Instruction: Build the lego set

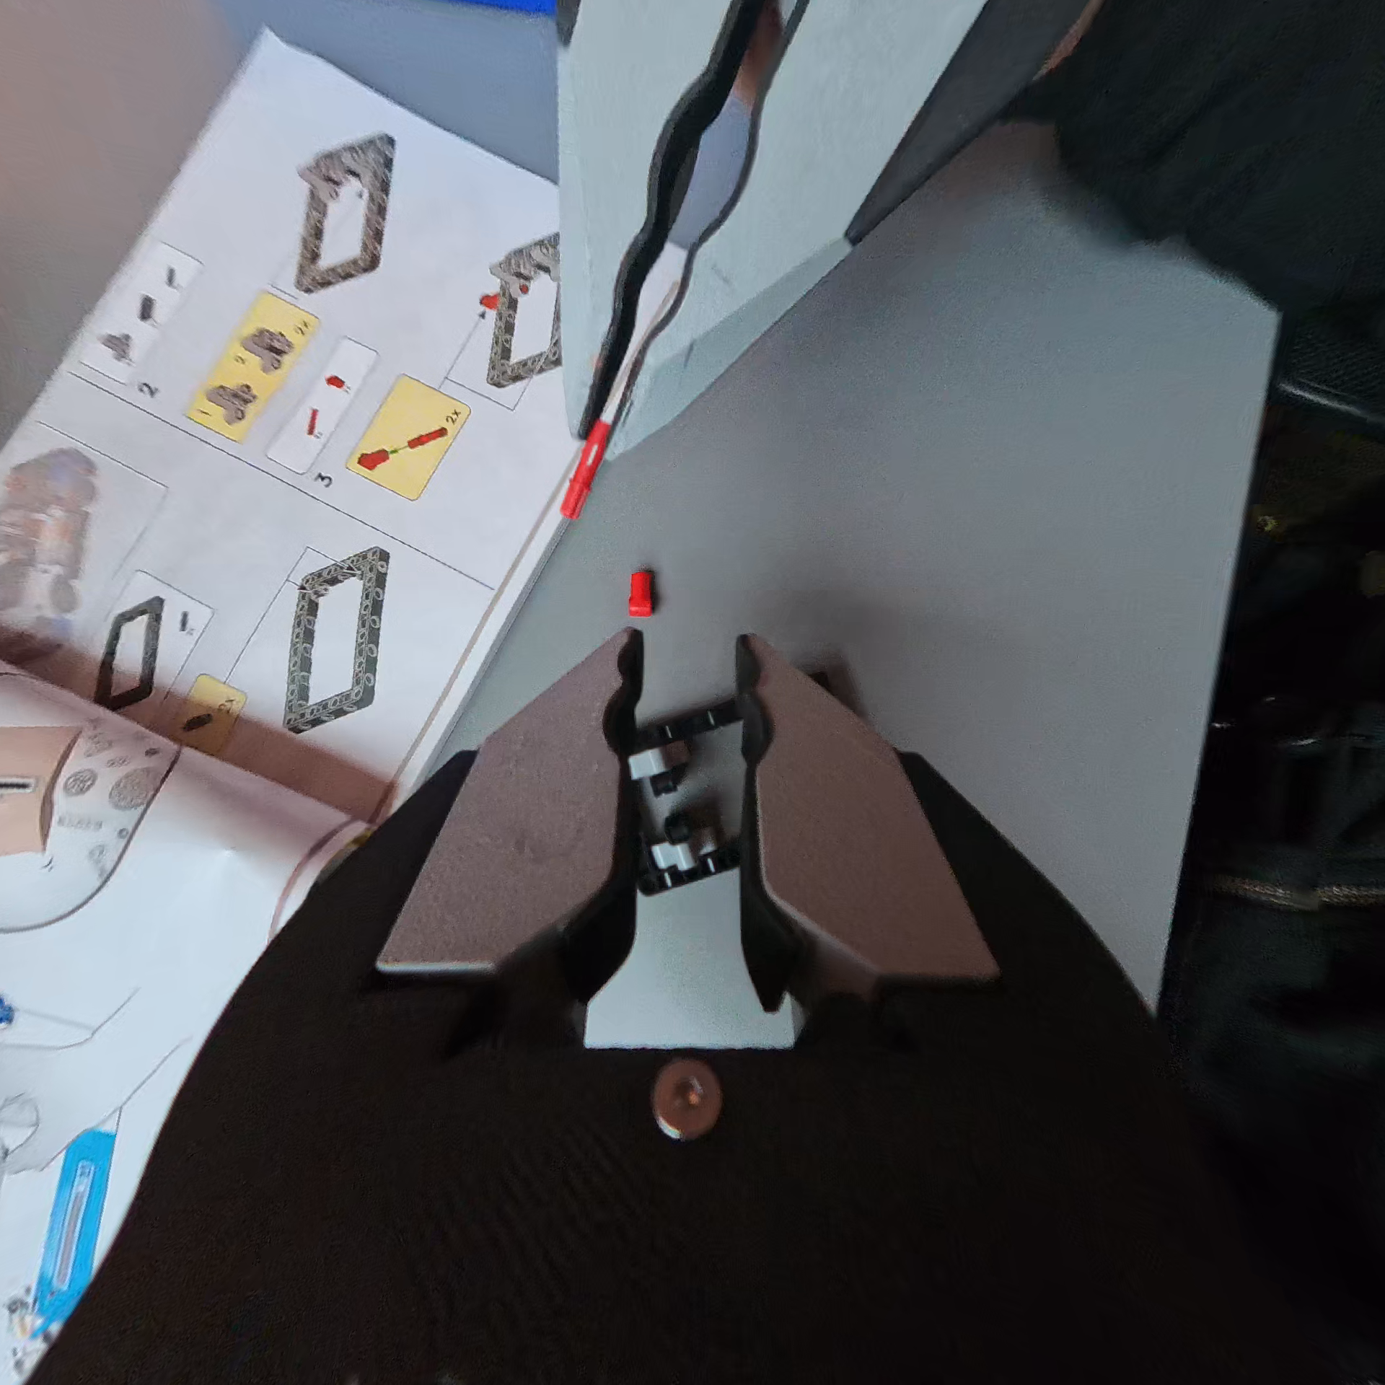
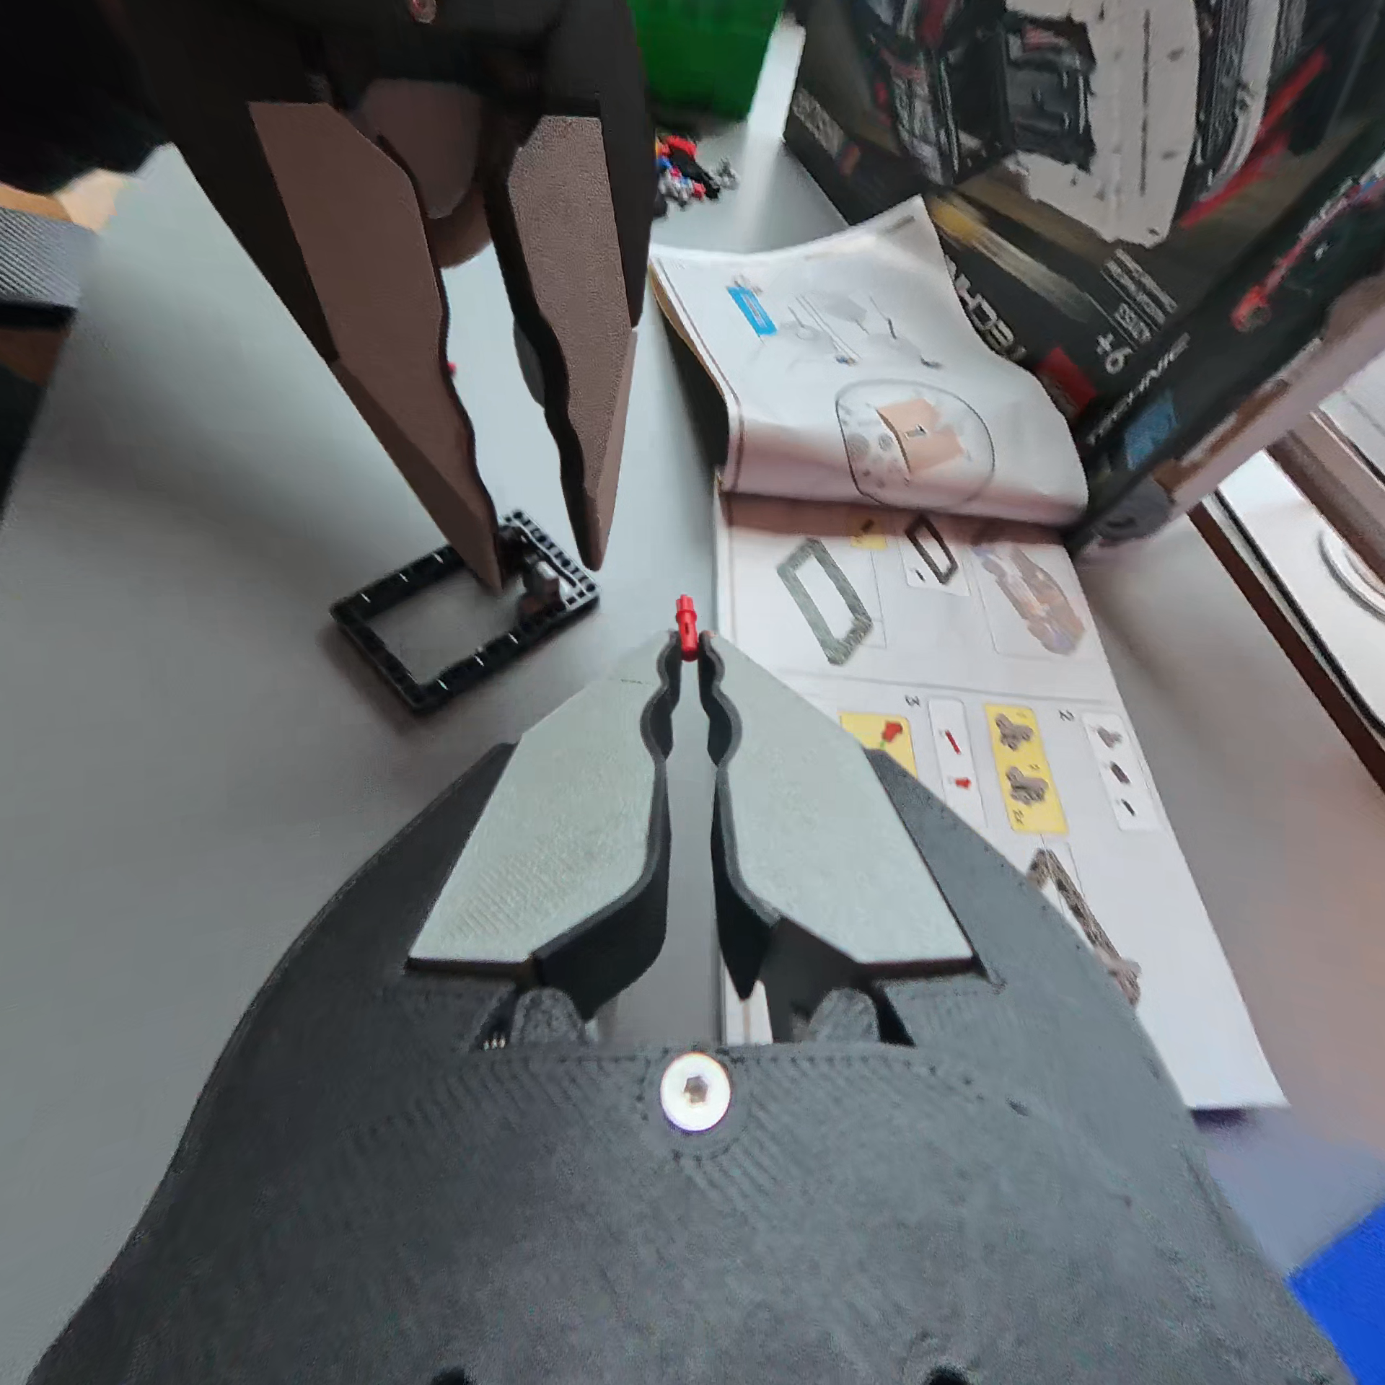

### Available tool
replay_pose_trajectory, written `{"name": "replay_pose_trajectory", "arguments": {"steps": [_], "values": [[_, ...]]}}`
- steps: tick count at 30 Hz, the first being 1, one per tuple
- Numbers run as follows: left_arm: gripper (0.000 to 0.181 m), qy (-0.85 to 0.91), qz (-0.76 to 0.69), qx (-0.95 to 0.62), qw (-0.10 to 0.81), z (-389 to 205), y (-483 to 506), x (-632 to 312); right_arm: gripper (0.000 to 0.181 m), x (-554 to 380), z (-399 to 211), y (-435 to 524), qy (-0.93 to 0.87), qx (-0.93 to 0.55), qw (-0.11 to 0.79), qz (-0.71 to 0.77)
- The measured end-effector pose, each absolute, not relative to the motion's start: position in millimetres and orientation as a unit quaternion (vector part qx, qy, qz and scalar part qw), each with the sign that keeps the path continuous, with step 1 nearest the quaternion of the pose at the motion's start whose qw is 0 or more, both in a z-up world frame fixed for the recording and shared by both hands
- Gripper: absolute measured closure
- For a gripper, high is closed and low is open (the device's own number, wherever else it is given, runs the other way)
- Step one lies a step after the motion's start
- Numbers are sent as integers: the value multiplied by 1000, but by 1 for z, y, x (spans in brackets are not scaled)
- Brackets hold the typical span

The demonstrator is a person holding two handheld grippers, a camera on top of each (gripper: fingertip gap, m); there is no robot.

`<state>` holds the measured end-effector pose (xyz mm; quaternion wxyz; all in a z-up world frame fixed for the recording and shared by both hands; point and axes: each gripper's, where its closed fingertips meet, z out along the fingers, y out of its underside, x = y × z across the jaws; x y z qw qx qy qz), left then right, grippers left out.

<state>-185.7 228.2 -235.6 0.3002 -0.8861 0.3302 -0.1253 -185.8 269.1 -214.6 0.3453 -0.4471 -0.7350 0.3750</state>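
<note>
The grey counter [image 2: 187, 749] carries everything. At its far right stands a dark set box [image 2: 1124, 247], and against it lies the open instruction booklet [image 2: 937, 599], pages showing frame diagrams. Left of the booklet the black rectangular lego frame [image 2: 420, 667] lies flat, with small grey and black parts fitted at its far end. The left claw [image 2: 547, 573], brown-fingered, points down over that end, fingers parted narrowly with the fitted parts between the tips; whether they touch is unclear. The right claw [image 2: 686, 644], grey-fingered, pinches a red pin [image 2: 684, 618] at its tips, just beside the booklet's edge. A smaller red piece [image 1: 641, 592] lies loose on the counter near the frame.
</note>
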Motion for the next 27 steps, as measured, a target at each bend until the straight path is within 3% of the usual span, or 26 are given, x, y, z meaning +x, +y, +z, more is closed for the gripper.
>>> {"name": "replay_pose_trajectory", "arguments": {"steps": [11, 13, 19, 27], "values": [[166, 394, -73, -899, 178, -299, 257, -185, 180, -171, -253, 276, -753, -493, 286, 328], [175, 397, -82, -895, 187, -300, 261, -181, 180, -169, -256, 276, -752, -499, 277, 331], [175, 417, -100, -879, 208, -299, 262, -182, 180, -163, -264, 275, -743, -511, 250, 352], [175, 481, -128, -800, 334, -278, 248, -182, 180, -168, -248, 261, -718, -492, 260, 419]]}}
